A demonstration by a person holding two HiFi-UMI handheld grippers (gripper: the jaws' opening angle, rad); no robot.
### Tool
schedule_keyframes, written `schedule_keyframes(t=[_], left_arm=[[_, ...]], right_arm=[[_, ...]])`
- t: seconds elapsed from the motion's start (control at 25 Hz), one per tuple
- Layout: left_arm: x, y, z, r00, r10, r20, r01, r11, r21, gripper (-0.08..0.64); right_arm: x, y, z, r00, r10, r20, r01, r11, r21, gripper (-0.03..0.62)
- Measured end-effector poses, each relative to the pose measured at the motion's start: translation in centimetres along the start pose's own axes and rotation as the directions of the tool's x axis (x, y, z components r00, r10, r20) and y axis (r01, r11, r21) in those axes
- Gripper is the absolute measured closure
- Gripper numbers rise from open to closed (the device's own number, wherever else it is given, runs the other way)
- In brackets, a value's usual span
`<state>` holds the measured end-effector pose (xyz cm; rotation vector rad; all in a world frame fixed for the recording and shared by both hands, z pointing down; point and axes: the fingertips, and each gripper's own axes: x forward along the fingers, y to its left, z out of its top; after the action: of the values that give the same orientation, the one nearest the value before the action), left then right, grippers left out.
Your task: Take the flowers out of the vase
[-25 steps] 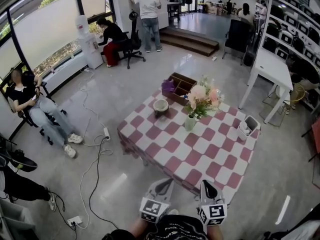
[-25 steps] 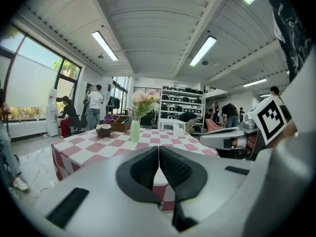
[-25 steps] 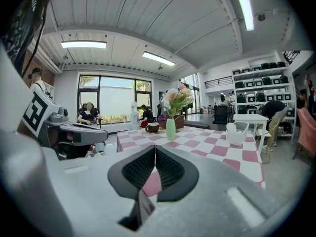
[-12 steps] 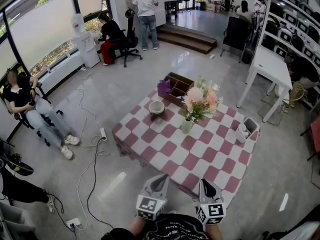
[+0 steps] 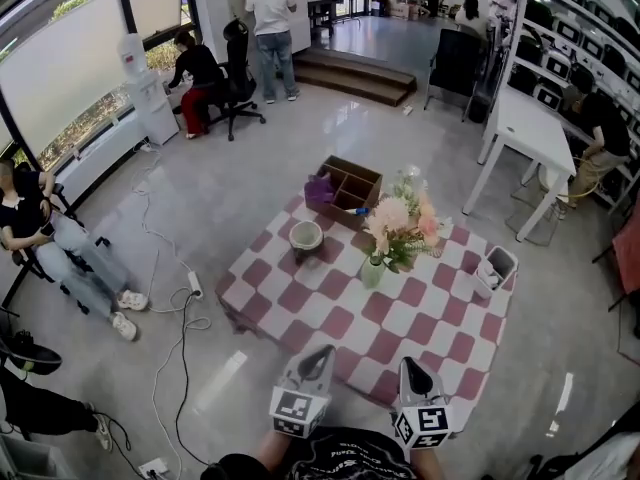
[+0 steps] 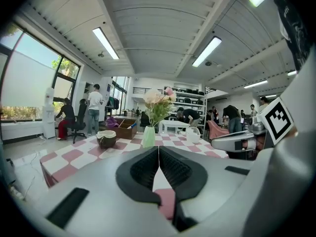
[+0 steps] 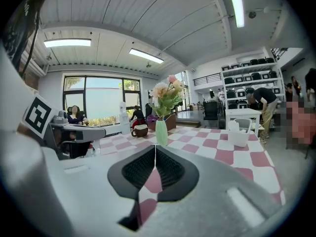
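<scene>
A pale green vase (image 5: 372,271) stands near the middle of the red-and-white checked table (image 5: 440,343), upright, with pink and cream flowers (image 5: 400,218) in it. The same vase (image 6: 148,137) and flowers (image 6: 159,102) show ahead in the left gripper view, and the vase (image 7: 161,133) with its flowers (image 7: 166,94) in the right gripper view. My left gripper (image 5: 320,356) and right gripper (image 5: 411,366) hover side by side at the table's near edge, well short of the vase. Both are shut with nothing between the jaws.
On the table also stand a brown bowl-like cup (image 5: 306,236), a wooden compartment box (image 5: 348,184) with a purple thing in it, and a white basket (image 5: 493,270). A white desk (image 5: 528,133) stands at the right. Cables (image 5: 180,308) lie on the floor left; people sit and stand farther off.
I have walked closer to the table: it sits nearer and lower in the head view, and both grippers now reach its near edge. Jaws stay shut.
</scene>
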<state>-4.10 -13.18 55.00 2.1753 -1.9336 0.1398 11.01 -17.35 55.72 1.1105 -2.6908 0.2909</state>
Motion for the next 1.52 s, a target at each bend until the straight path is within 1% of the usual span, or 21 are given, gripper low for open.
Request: schedule_keyframes(t=[0.12, 0.2, 0.36, 0.48, 0.56, 0.76, 0.84, 1.08, 1.24, 1.36, 1.48, 1.52], left_arm=[[1.2, 1.3, 0.8, 0.999, -0.047, -0.004, 0.047, 0.998, 0.031, 0.549], [1.9, 2.6, 1.2, 0.998, -0.070, -0.005, 0.070, 0.997, 0.038, 0.549], [3.3, 5.1, 2.3, 0.993, -0.121, -0.005, 0.121, 0.992, 0.039, 0.548], [4.5, 7.0, 3.1, 0.987, -0.159, -0.002, 0.159, 0.987, 0.022, 0.549], [5.3, 8.0, 3.4, 0.983, -0.186, -0.003, 0.186, 0.983, 0.012, 0.549], [6.1, 10.0, 3.4, 0.965, -0.262, -0.022, 0.263, 0.964, 0.031, 0.549], [6.2, 10.6, 3.6, 0.959, -0.282, -0.022, 0.283, 0.959, 0.023, 0.549], [6.8, 11.9, 3.7, 0.956, -0.292, -0.023, 0.292, 0.956, -0.002, 0.549], [7.5, 12.5, 4.0, 0.959, -0.284, -0.019, 0.284, 0.959, -0.016, 0.549], [8.3, 12.6, 4.4, 0.960, -0.280, -0.016, 0.279, 0.960, -0.022, 0.549], [8.9, 12.4, 4.4, 0.961, -0.277, -0.016, 0.276, 0.961, -0.020, 0.548], [9.2, 12.3, 4.3, 0.961, -0.274, -0.015, 0.274, 0.962, -0.018, 0.549]], right_arm=[[1.6, 0.3, 0.5, 0.999, -0.033, -0.001, 0.033, 0.999, 0.020, 0.583], [2.6, 0.7, 0.8, 0.998, -0.056, 0.000, 0.056, 0.998, 0.025, 0.583], [4.7, 1.2, 1.7, 0.993, -0.115, 0.008, 0.115, 0.993, 0.038, 0.583], [6.3, 1.4, 2.3, 0.988, -0.151, 0.018, 0.150, 0.987, 0.049, 0.575], [7.5, 1.6, 2.7, 0.984, -0.179, 0.024, 0.177, 0.982, 0.058, 0.575], [9.4, 2.3, 3.2, 0.968, -0.248, 0.029, 0.246, 0.967, 0.071, 0.575], [10.0, 2.6, 3.3, 0.963, -0.267, 0.022, 0.265, 0.962, 0.069, 0.575], [11.1, 3.0, 3.9, 0.956, -0.294, 0.010, 0.292, 0.954, 0.065, 0.575], [11.6, 2.6, 4.3, 0.954, -0.301, 0.003, 0.300, 0.951, 0.070, 0.573], [12.0, 2.0, 4.6, 0.957, -0.291, -0.006, 0.291, 0.953, 0.083, 0.554], [12.6, 1.7, 4.7, 0.964, -0.266, -0.019, 0.267, 0.958, 0.104, 0.498], [12.8, 1.6, 4.8, 0.965, -0.260, -0.021, 0.260, 0.960, 0.103, 0.490]])
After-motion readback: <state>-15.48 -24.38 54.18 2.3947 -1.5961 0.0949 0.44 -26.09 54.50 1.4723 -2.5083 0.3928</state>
